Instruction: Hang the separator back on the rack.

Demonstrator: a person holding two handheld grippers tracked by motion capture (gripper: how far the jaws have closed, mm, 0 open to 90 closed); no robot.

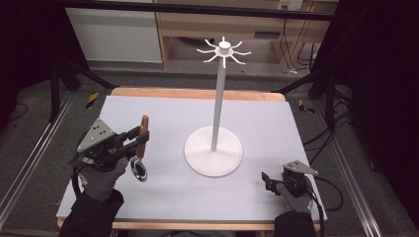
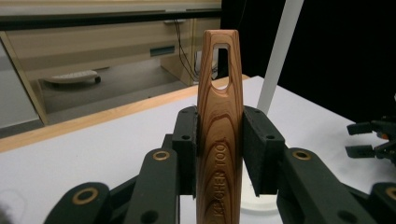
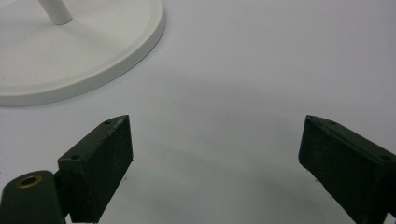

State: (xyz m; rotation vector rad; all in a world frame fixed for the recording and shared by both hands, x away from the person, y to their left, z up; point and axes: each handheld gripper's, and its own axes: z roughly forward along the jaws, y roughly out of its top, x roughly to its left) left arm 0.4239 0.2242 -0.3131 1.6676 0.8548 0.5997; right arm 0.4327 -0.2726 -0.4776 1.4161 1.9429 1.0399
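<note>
My left gripper (image 1: 134, 139) is shut on the wooden handle (image 1: 144, 132) of a kitchen tool, which stands upright at the table's left. The tool's round metal head (image 1: 140, 170) hangs below, close to the white mat. In the left gripper view the pads (image 2: 187, 149) press both sides of the handle (image 2: 219, 130), which has a slot near its top. A white hook stand (image 1: 217, 98) rises from a round base (image 1: 213, 150) at the table's middle, with a ring of hooks (image 1: 223, 50) on top. My right gripper (image 1: 266, 180) rests open at the front right, nothing between its pads (image 3: 100, 163).
A white mat (image 1: 173, 197) covers the wooden table. The stand's base (image 3: 70, 56) lies just ahead and left of the right gripper (image 3: 215, 163). Black frame legs and cables flank the table on the floor. A wooden cabinet (image 1: 217, 24) stands behind.
</note>
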